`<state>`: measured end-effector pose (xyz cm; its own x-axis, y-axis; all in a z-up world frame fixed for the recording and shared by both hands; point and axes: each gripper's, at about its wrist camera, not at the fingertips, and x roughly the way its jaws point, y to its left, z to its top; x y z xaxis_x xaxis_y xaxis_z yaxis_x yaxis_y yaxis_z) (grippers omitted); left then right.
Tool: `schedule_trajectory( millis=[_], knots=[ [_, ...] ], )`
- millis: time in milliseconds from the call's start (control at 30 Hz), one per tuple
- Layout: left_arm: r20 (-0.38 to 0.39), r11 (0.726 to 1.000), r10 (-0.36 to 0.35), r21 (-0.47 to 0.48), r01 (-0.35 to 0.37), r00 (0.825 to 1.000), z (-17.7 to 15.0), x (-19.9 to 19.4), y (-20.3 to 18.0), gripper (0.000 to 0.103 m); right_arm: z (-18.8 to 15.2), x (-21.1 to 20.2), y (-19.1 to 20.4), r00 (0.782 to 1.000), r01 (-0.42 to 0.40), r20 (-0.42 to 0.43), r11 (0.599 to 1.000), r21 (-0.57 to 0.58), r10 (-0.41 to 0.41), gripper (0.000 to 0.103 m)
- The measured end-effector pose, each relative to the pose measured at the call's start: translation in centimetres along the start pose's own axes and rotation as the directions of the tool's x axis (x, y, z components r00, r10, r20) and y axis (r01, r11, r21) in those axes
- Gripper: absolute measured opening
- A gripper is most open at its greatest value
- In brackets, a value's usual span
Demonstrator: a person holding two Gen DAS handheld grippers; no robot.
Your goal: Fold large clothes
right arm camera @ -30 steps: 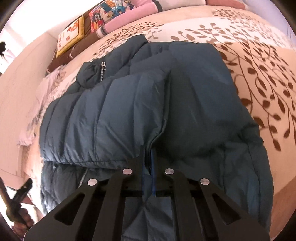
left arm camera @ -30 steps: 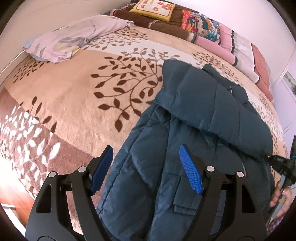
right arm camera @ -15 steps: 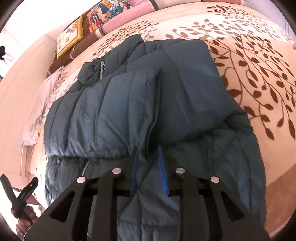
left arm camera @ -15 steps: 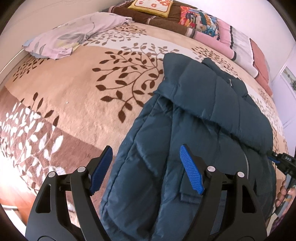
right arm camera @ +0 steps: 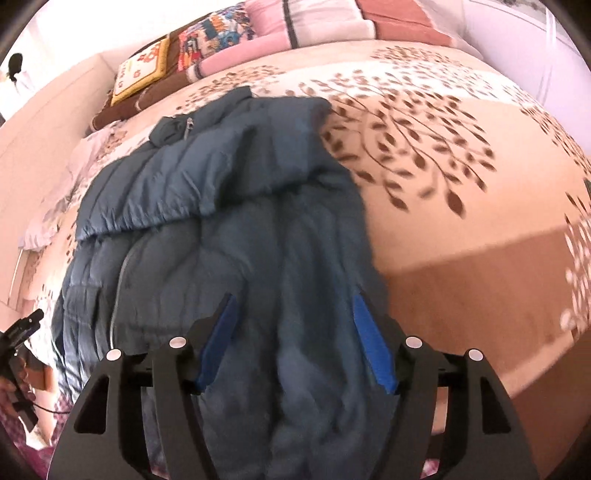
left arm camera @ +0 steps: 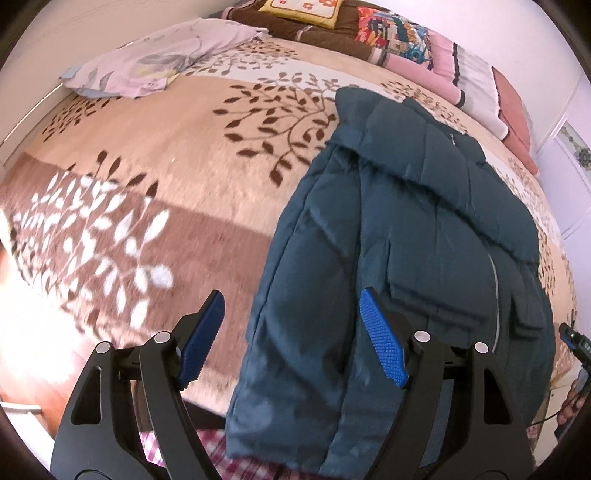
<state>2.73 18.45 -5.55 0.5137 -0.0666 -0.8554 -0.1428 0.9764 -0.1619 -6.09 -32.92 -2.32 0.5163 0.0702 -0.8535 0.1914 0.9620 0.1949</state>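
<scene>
1. Jacket [right arm camera: 236, 236] lay on the bed [left arm camera: 177, 155], sleeves folded across.
2. Our right gripper [right arm camera: 295, 343] let go a second earlier, jaws opening around nothing.
3. Our left gripper [left arm camera: 291, 332] stayed apart, empty; hem fold seemed next.

Wide bed [left arm camera: 192, 155] under a tan and brown blanket [right arm camera: 461, 236] patterned with leafy branches, in bright daylight. Along the headboard end, folded quilts [left arm camera: 391, 33] and a yellow flowered cushion [left arm camera: 299, 9]; pale walls [left arm camera: 509, 40] behind.
</scene>
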Motion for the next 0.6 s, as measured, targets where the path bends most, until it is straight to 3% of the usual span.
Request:
schedule_trajectory(
  millis=[367, 600],
  knots=[
    [-0.011, 0.997, 0.080, 0.016, -0.080, 0.997, -4.6, -1.3, -0.6, 0.079, -4.7, -1.7, -1.0, 0.999, 0.007, -0.046, 1.000, 0.001, -0.007, 0.068],
    [-0.014, 0.992, 0.111, 0.056, -0.110, 0.994, -6.8, -1.7, -1.4, 0.083, -6.8, -2.9, -1.0, 1.000, 0.005, -0.027, 1.000, -0.022, -0.006, 0.069]
  ],
)
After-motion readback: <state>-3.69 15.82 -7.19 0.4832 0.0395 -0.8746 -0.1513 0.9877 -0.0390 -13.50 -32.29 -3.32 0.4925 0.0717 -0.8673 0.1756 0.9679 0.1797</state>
